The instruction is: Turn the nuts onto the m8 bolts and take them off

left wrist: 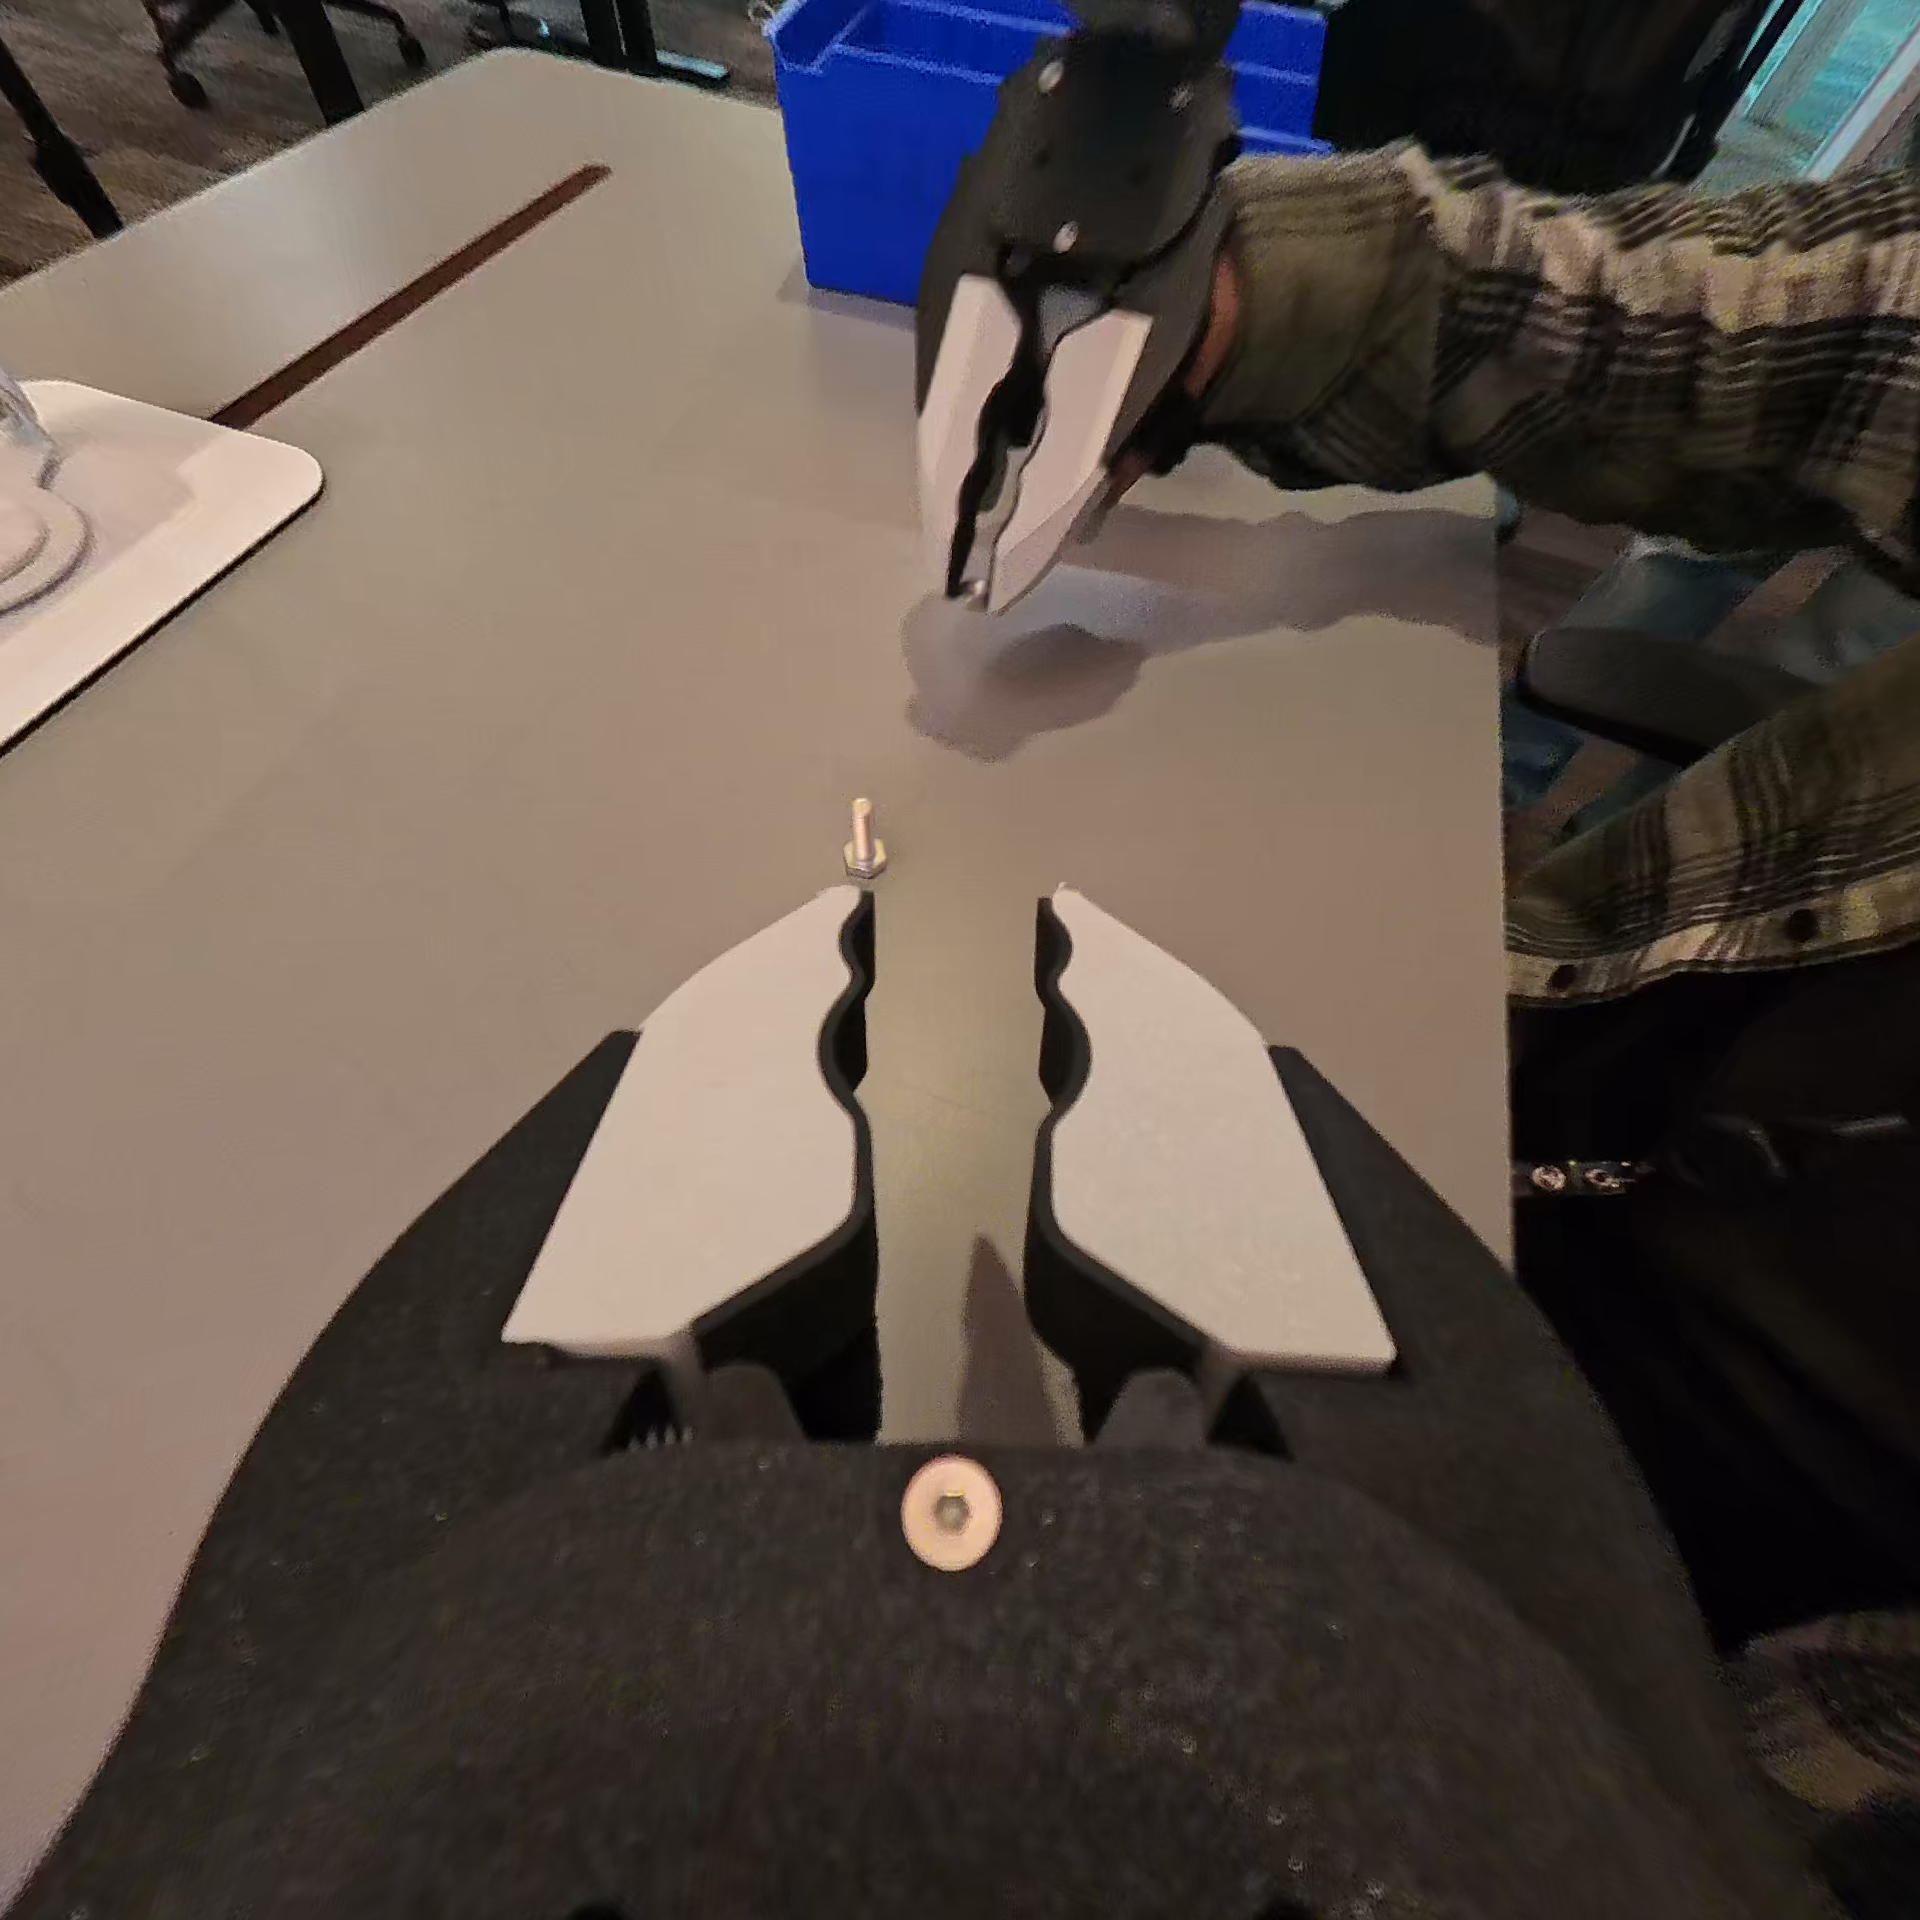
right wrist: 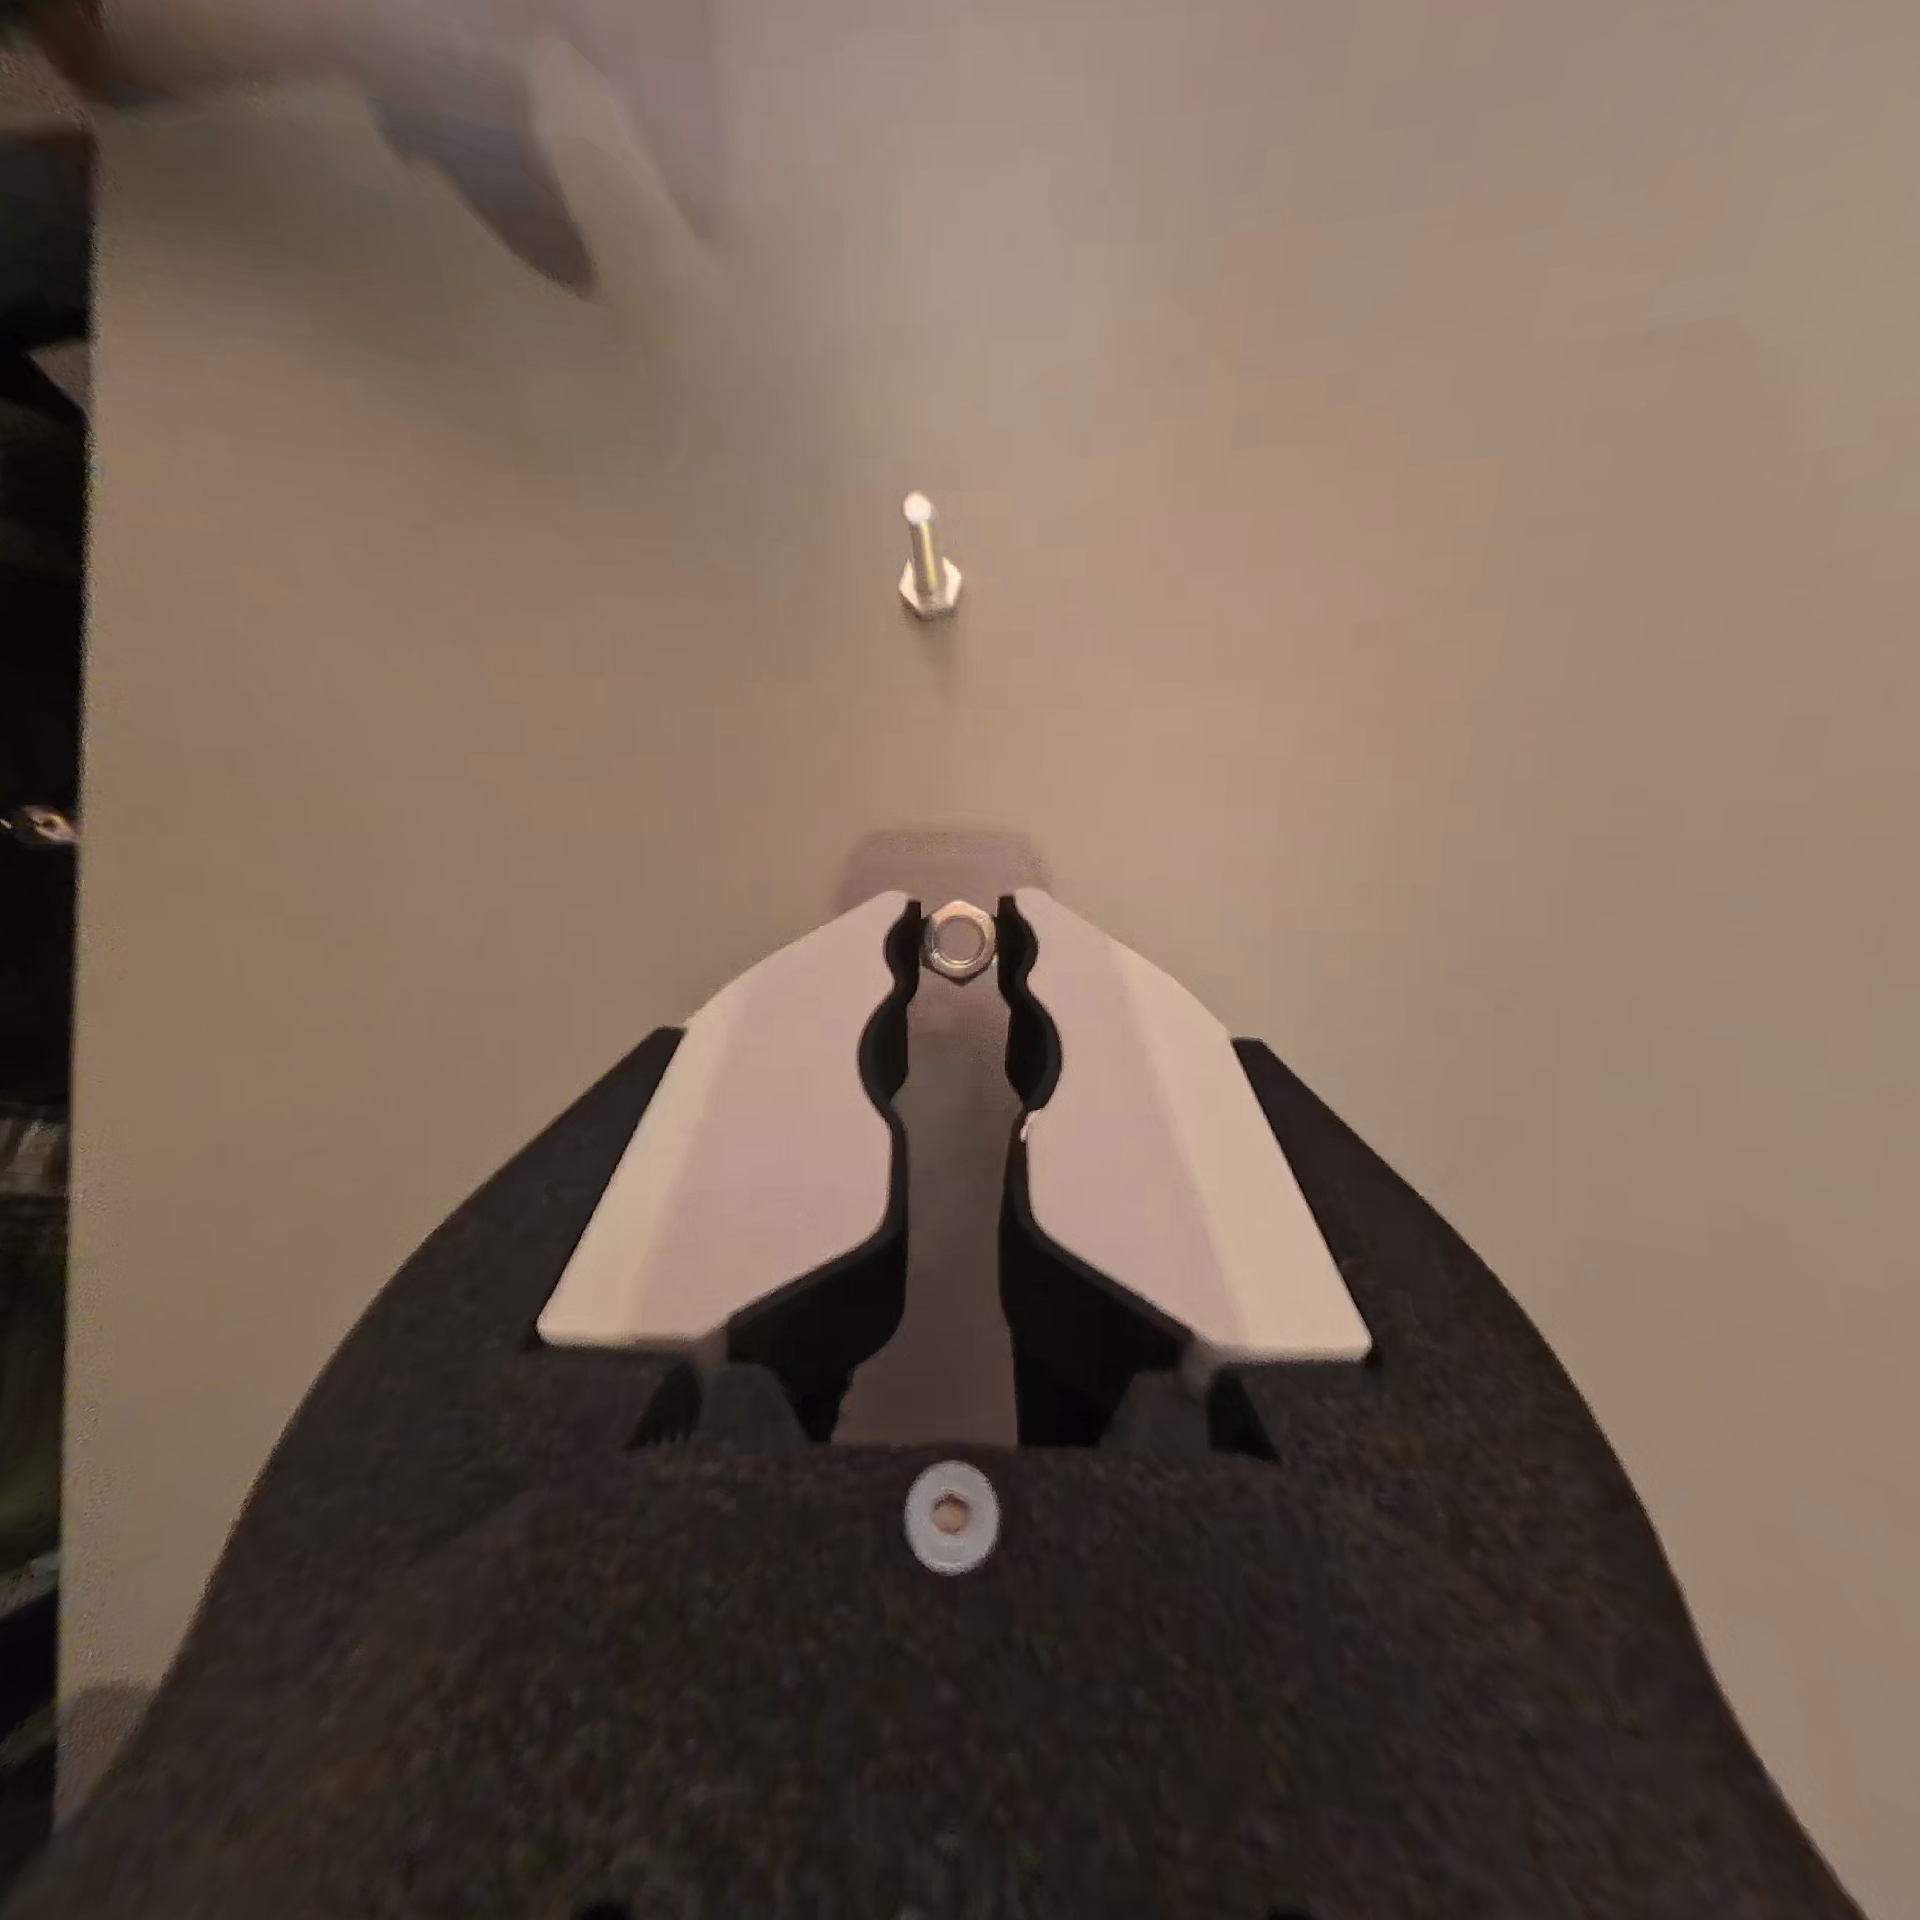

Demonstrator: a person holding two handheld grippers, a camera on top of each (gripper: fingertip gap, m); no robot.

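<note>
A silver bolt [left wrist: 861,840] stands head-down on the grey table [left wrist: 520,675], threads up, just beyond my left fingertips. My left gripper [left wrist: 956,899] is open and empty, with the bolt a little left of its gap. My right gripper [right wrist: 958,906] is shut on a silver hex nut [right wrist: 959,938] at its fingertips, just above the table. The same bolt [right wrist: 925,566] stands some way ahead of the nut in the right wrist view. In the left wrist view the right gripper [left wrist: 982,597] points down at the table beyond the bolt, the nut barely showing.
A blue plastic bin [left wrist: 883,156] stands at the far end of the table. A white board [left wrist: 156,520] with a clear glass object lies at the left. A plaid sleeve [left wrist: 1507,322] reaches in from the right, where the table edge [left wrist: 1501,831] runs. The tips of one gripper are about 20 centimeters away from the tips of the other.
</note>
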